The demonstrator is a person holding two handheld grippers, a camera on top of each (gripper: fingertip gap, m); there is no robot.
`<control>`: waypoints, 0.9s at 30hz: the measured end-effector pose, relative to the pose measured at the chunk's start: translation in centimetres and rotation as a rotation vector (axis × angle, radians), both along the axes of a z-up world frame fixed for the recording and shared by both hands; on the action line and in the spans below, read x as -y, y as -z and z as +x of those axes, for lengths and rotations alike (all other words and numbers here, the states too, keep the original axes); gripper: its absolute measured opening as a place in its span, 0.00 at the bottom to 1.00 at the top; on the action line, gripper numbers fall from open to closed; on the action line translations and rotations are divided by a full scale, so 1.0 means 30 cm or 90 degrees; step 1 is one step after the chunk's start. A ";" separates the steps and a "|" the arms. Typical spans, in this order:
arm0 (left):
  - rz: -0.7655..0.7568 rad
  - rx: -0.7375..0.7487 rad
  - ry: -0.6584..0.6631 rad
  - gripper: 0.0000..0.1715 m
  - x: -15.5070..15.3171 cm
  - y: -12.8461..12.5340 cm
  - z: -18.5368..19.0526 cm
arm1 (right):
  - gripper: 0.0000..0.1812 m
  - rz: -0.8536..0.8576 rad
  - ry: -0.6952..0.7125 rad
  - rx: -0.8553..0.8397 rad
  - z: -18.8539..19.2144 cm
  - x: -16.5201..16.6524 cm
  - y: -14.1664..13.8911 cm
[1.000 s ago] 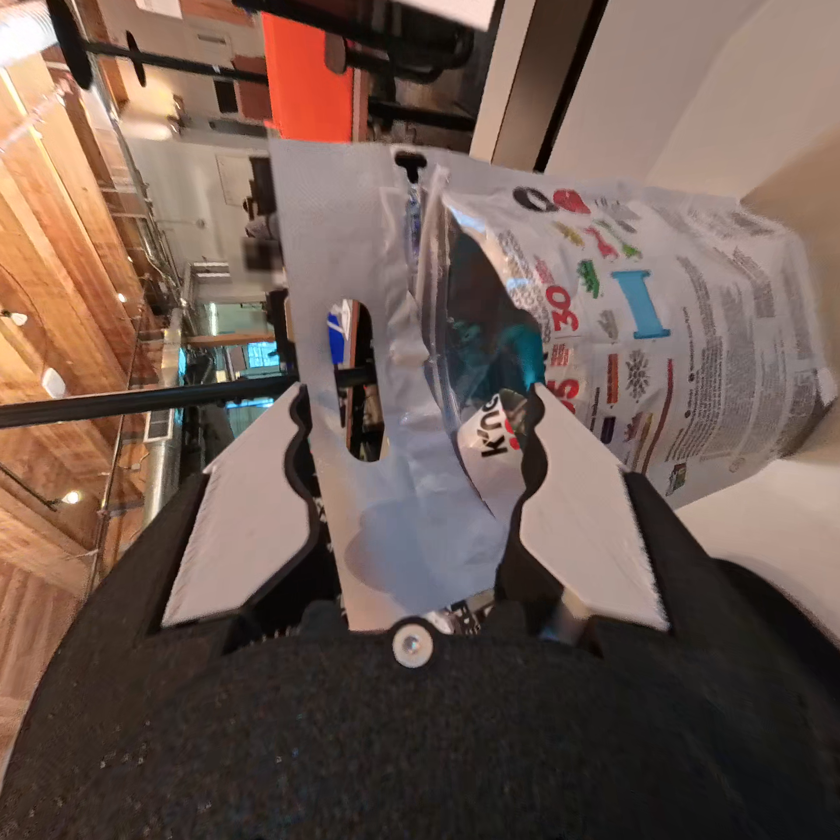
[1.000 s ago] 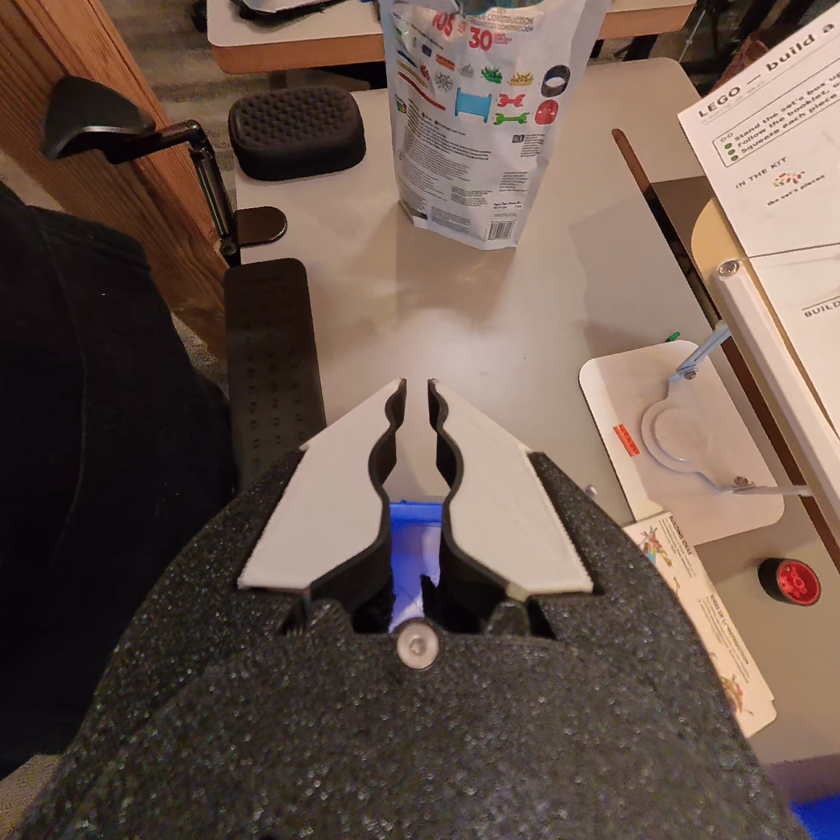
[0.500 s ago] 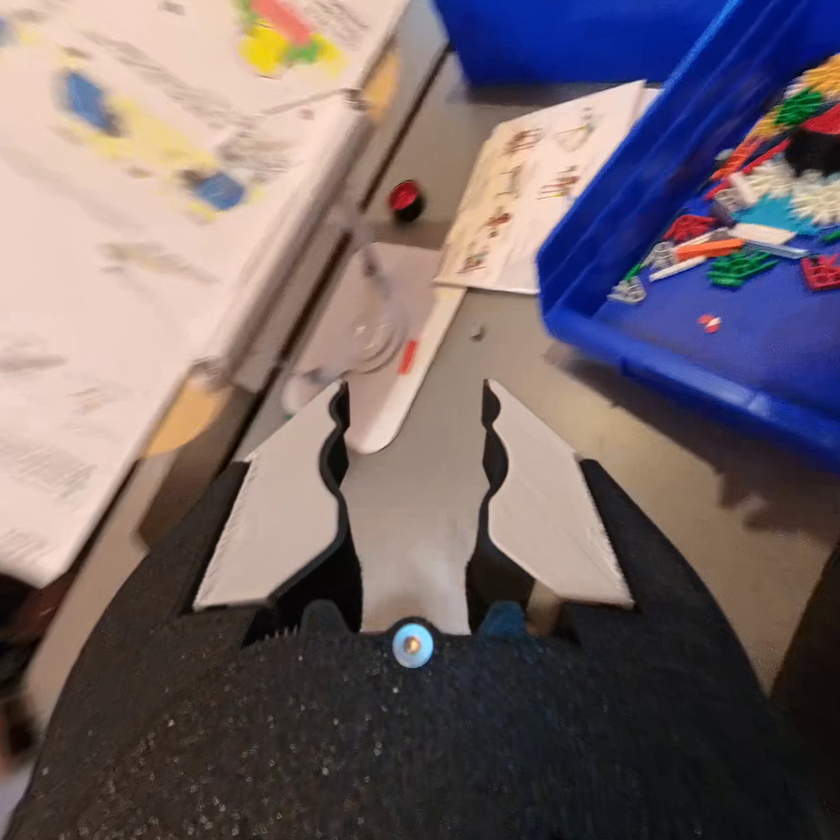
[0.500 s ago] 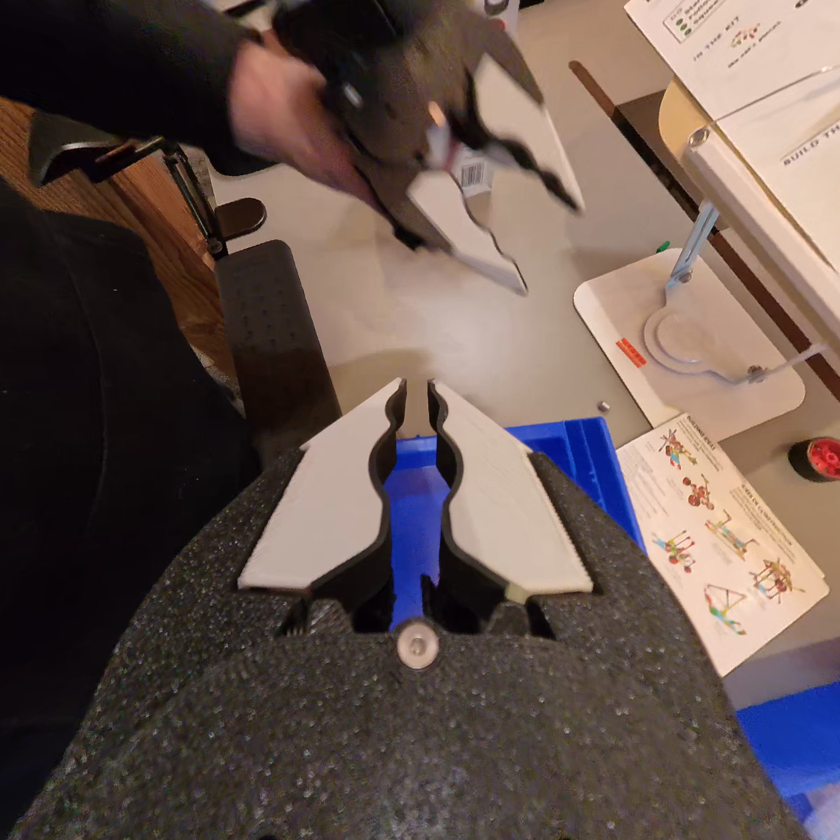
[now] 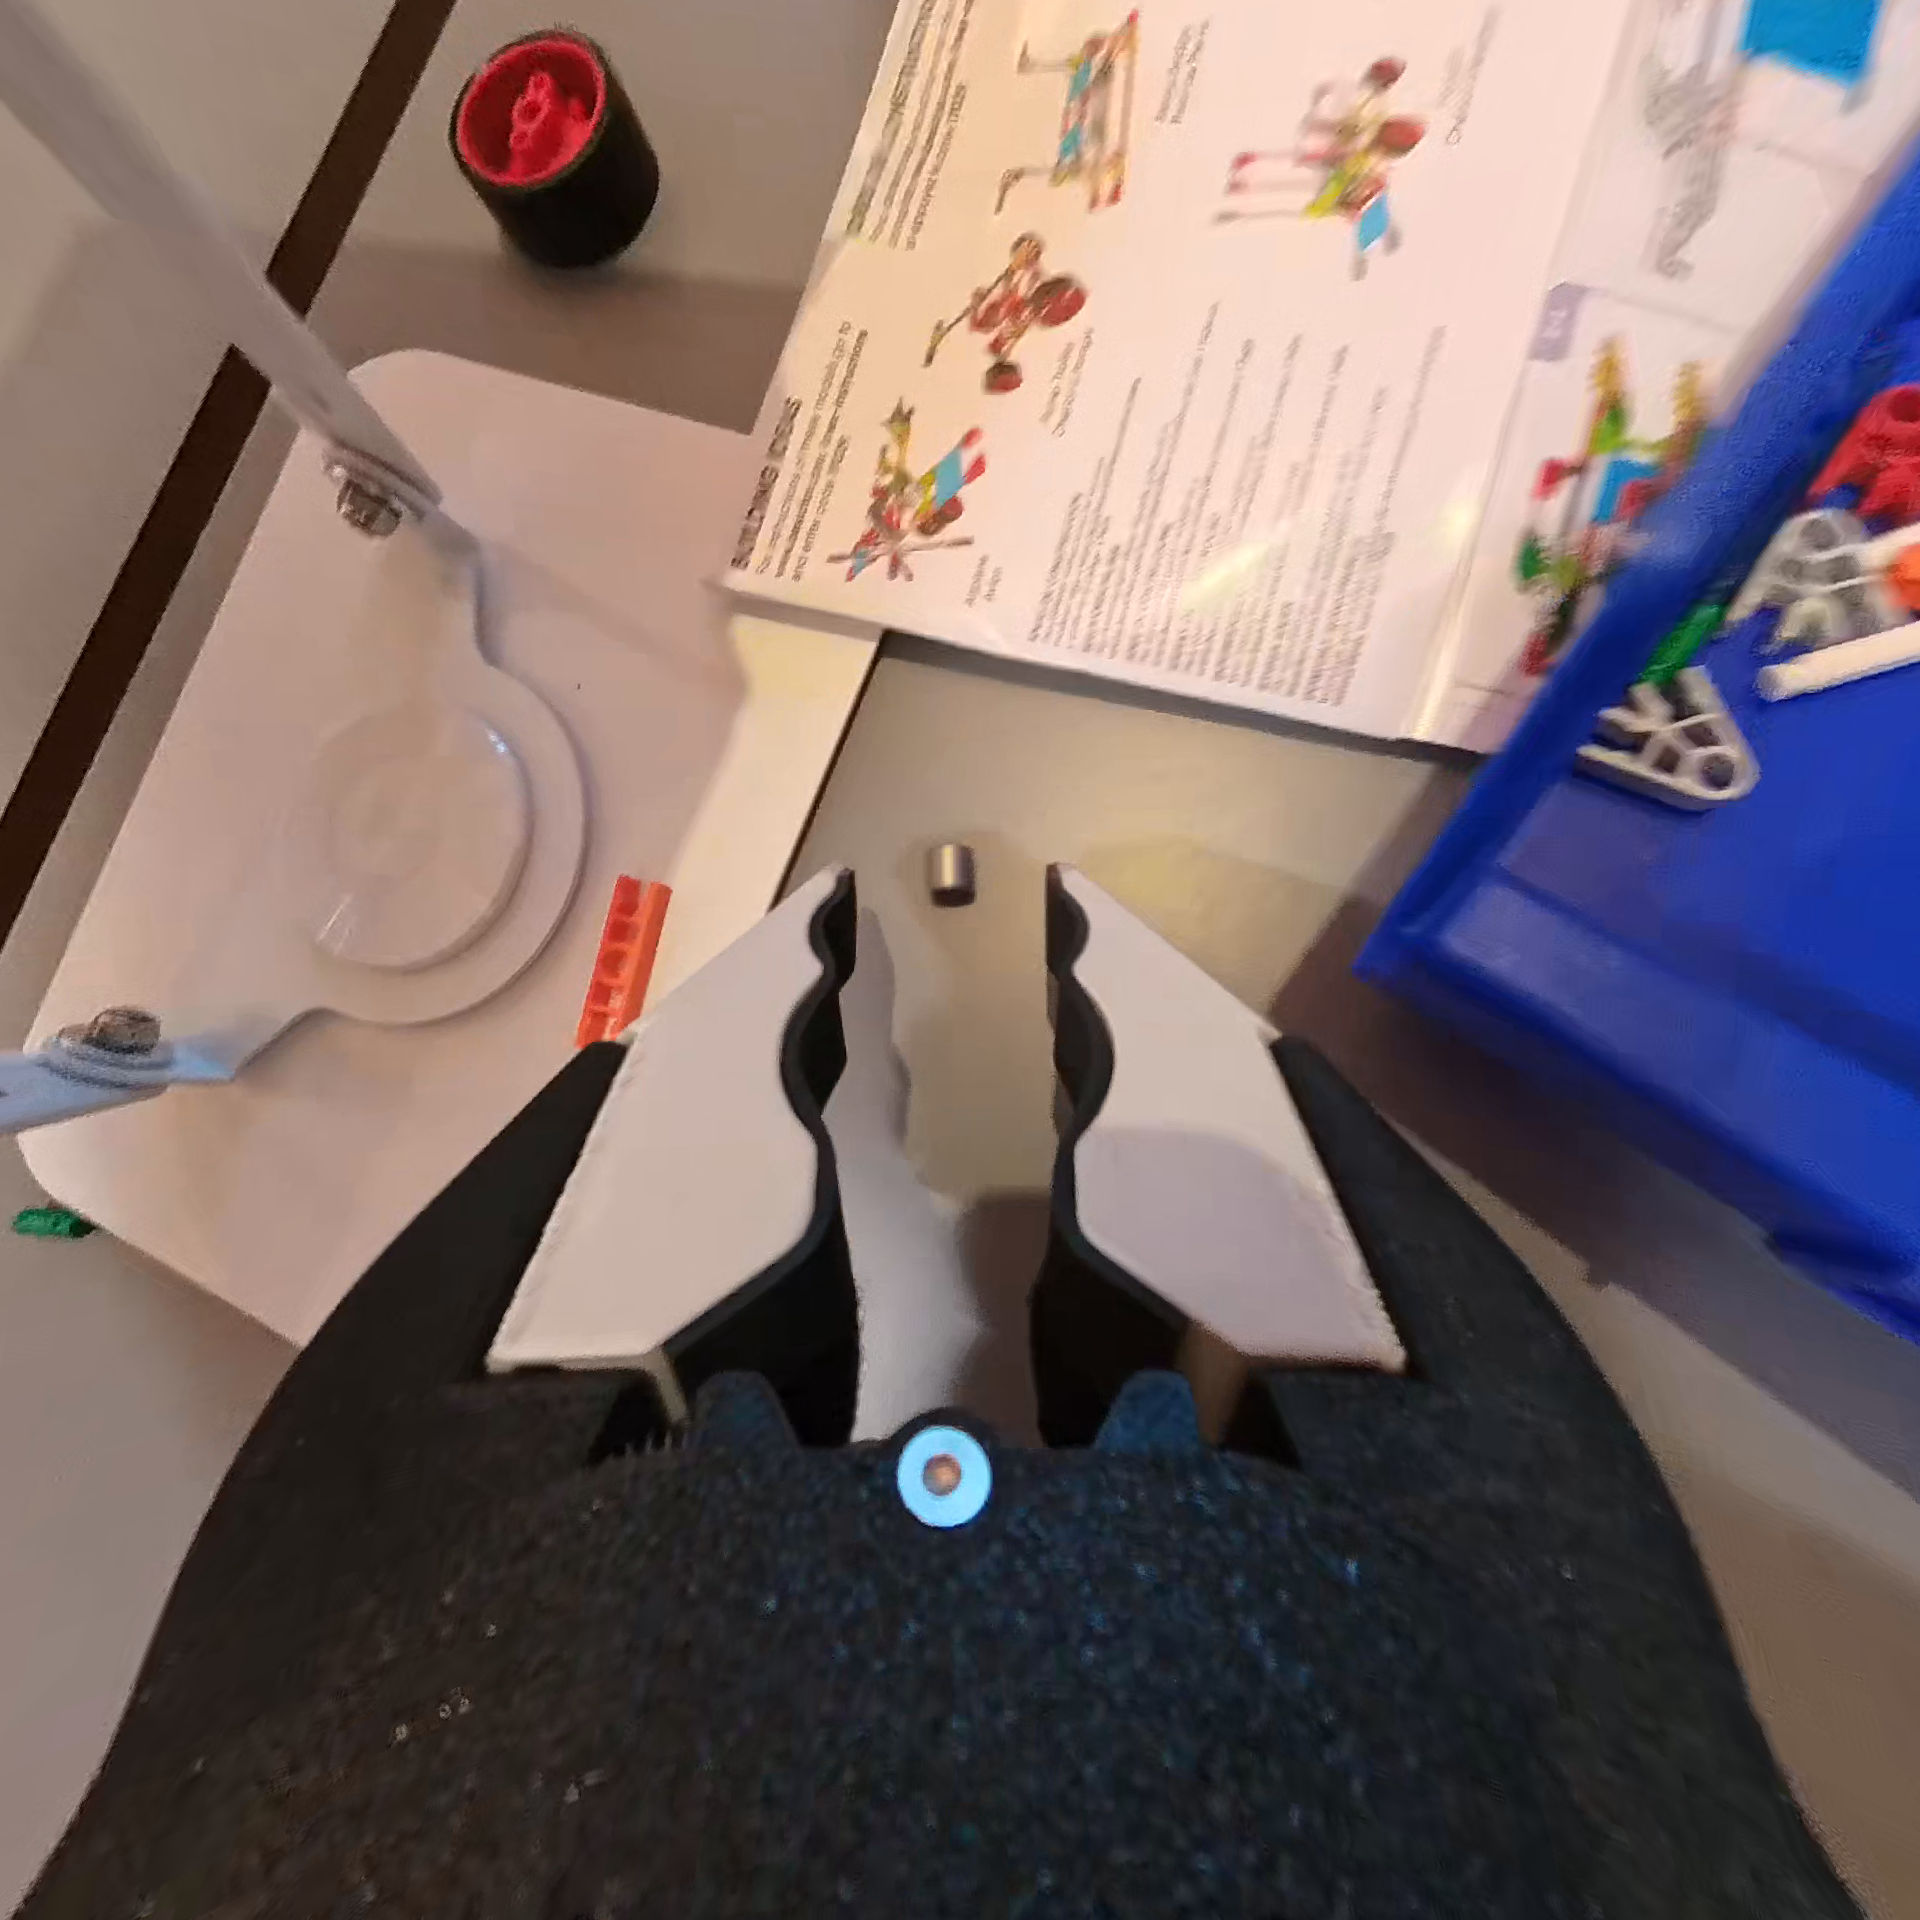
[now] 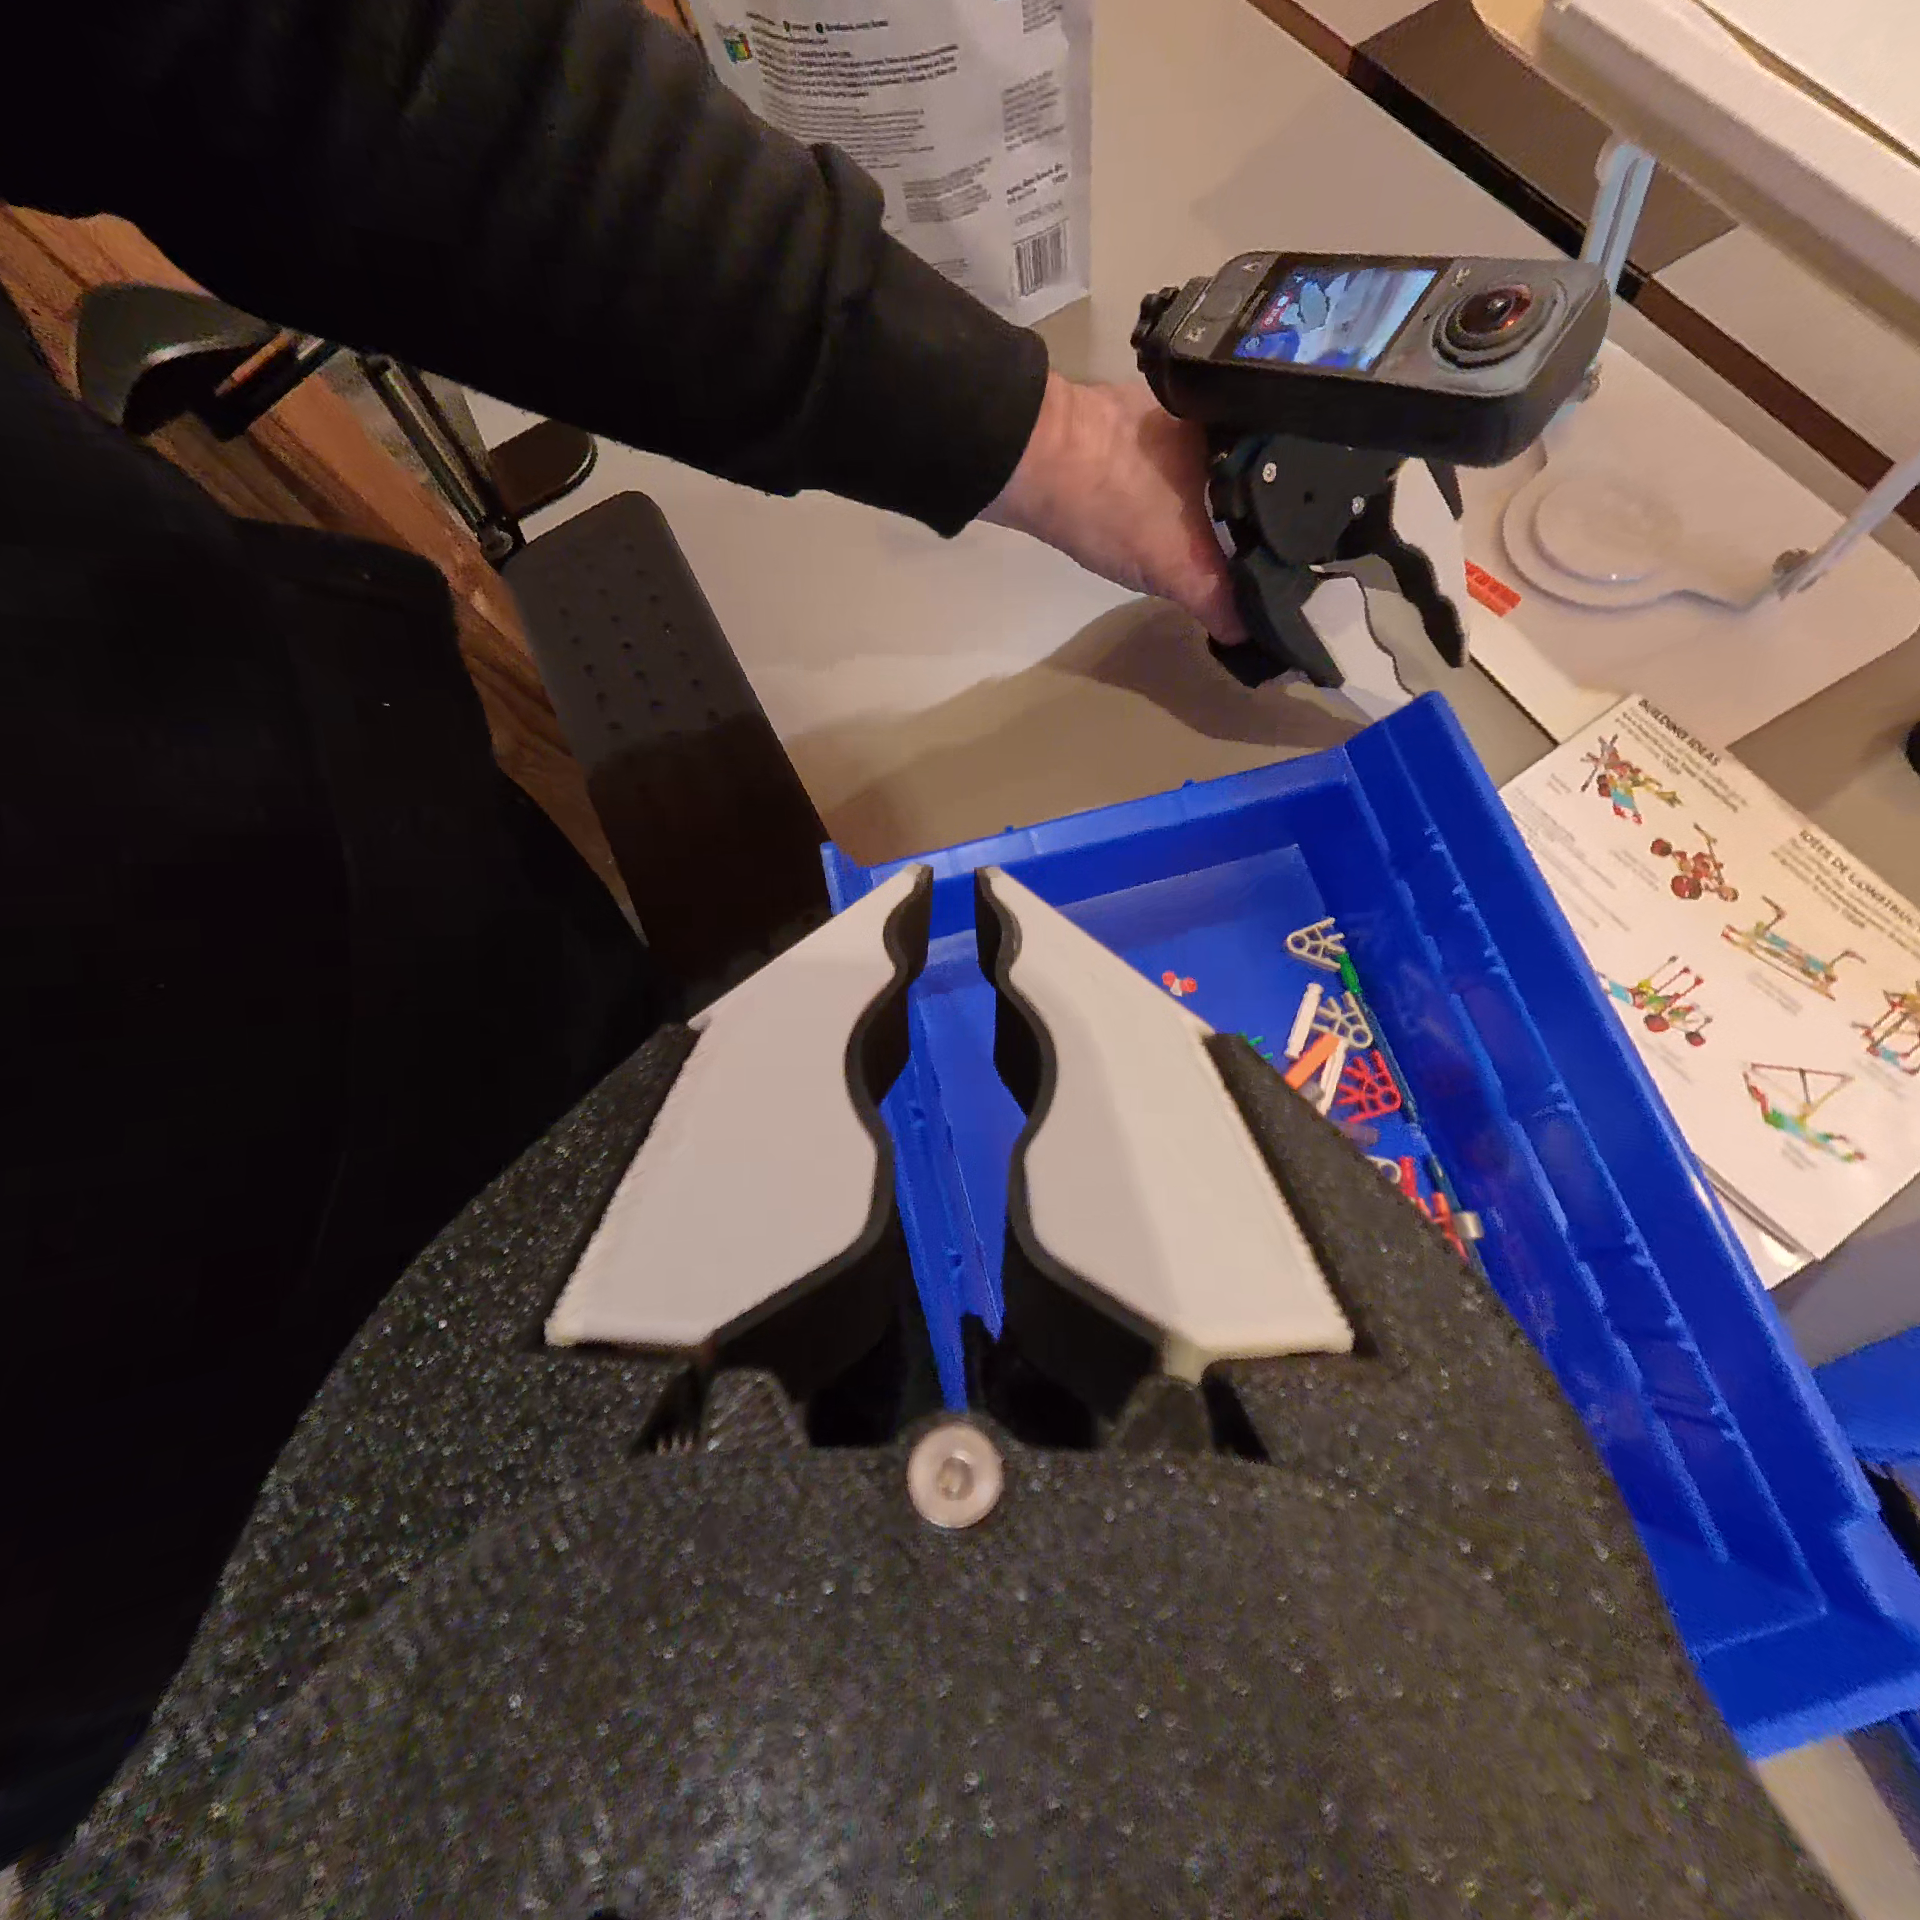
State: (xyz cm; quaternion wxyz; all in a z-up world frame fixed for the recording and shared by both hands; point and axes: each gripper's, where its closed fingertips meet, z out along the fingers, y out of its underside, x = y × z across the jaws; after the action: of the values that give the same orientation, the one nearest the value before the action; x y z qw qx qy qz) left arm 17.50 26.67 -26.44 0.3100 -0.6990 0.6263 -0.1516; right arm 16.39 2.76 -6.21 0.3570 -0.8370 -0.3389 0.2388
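Your left tongs [image 5: 949,894] stand parted and empty, low over the table [image 5: 1091,769], with a small grey metal cylinder [image 5: 950,875] lying on the bare top just past the tips and in line with the gap, not touching either finger. Just left of the left finger an orange brick [image 5: 623,961] sits on the edge of a white stand base [image 5: 260,1143], whose metal arms rise away from it; beyond that base a black wheel with a red hub [image 5: 553,156] stands alone. A printed instruction sheet [image 5: 1195,364] lies flat ahead, its right edge running under the blue bin [image 5: 1538,997], so the pictures stay readable beside the parts. Your right tongs [image 6: 948,883] are nearly closed, a thin gap showing between the fingers, which grip nothing; they hover over the near corner of the same blue bin [image 6: 1455,831], where loose building pieces [image 6: 1340,1049] lie heaped on its floor, kept from scattering by its walls. A printed pouch [image 6: 935,135] stands farther back.
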 end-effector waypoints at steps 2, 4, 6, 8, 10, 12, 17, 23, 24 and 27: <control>-0.009 -0.017 -0.013 0.16 -0.009 0.025 -0.003 | 0.03 0.000 0.004 -0.002 0.013 0.001 0.003; -0.014 -0.008 -0.011 0.10 -0.004 0.027 0.008 | 0.03 0.003 0.004 -0.004 0.022 -0.002 0.001; -0.022 -0.009 -0.001 0.07 0.010 0.037 0.017 | 0.03 0.006 0.002 -0.003 0.030 -0.008 0.000; -0.025 -0.005 -0.004 0.05 0.013 0.040 0.022 | 0.03 0.010 -0.002 -0.004 0.037 -0.015 -0.002; -0.035 0.005 -0.014 0.05 0.013 0.041 0.023 | 0.03 0.015 -0.010 -0.002 0.044 -0.024 -0.004; -0.035 0.005 -0.016 0.05 0.016 0.039 0.021 | 0.03 0.022 -0.016 0.004 0.051 -0.040 -0.004; -0.032 0.022 -0.068 0.05 0.023 -0.014 -0.045 | 0.03 0.082 0.001 0.041 0.067 -0.221 -0.019; -0.030 0.038 -0.115 0.05 0.161 -0.132 -0.244 | 0.20 0.141 -0.102 0.214 0.000 -0.552 0.149; -0.028 0.046 -0.125 0.05 0.186 -0.158 -0.280 | 0.22 0.139 -0.121 0.245 -0.013 -0.601 0.195; -0.024 0.057 -0.158 0.05 0.255 -0.225 -0.386 | 0.22 0.109 -0.154 0.260 -0.055 -0.736 0.323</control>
State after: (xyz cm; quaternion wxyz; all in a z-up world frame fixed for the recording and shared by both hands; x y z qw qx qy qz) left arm 5.91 19.01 -19.68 0.3411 -0.7694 0.5173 -0.1552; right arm 14.75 24.83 -15.92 0.3192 -0.7881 -0.5208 0.0760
